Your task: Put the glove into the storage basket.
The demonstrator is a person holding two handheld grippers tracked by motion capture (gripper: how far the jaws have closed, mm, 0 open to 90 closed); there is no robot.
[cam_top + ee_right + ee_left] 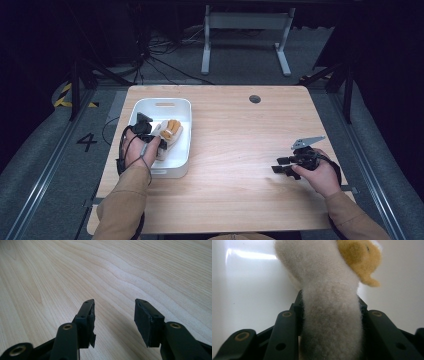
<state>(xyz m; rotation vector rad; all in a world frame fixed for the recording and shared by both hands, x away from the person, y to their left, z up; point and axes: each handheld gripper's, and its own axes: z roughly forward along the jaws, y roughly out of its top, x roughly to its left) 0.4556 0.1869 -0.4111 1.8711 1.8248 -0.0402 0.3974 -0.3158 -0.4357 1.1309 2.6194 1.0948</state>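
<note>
High view: near the table's left edge, the white rectangular plastic bin point(184, 131) holds the cream and orange-yellow plush toy point(169, 131), which lies against the bin's right wall with the left gripper point(154, 134) on it. In the left gripper view the toy's cream fleece limb point(331, 322) fills the gap between the black jaws, which press it on both flanks, so the gripper is pinching the toy. The plush looks light, soft and squashy; it should give under the pads and not slip, thanks to the nap, and nothing about it seems breakable. A narrow limb like this one is a sound place to grip, though the body will likely dangle and swing from it. Toward the table's right edge, the right gripper point(280, 166) rests low over the pale wooden table point(240, 150), its jaws spread wide with nothing between them, as the right gripper view confirms.
</note>
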